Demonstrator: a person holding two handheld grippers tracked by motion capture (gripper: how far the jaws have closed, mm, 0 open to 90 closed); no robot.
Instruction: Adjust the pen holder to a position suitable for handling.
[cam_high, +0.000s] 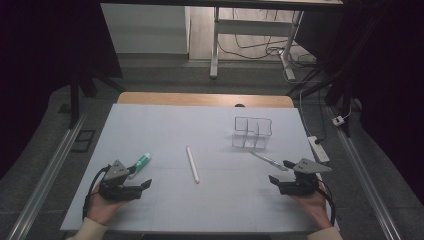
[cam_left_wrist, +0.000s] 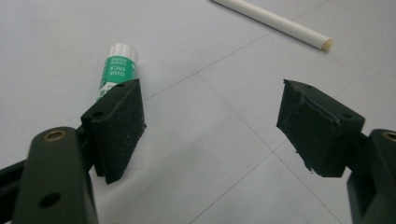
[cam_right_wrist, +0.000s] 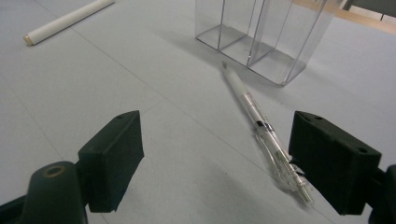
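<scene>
Both grippers are held low over the desk (cam_high: 165, 130) with jaws spread apart and nothing between them. The left gripper (cam_high: 142, 185) sits just beside the glue stick (cam_left_wrist: 117, 70); the right gripper (cam_high: 276, 180) is near the clear pen (cam_right_wrist: 257, 123), which lies before the clear organiser (cam_high: 251, 133). A white rod (cam_high: 192, 163) lies between. Were the pen picked up, its barrel should be straddled squarely before closing.

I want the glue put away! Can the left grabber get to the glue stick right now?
Probably yes. The left gripper is open and holding nothing, and the glue stick lies flat on the table just past one jaw, with nothing between them. It would need a small turn to bring the stick between the jaws.
</scene>
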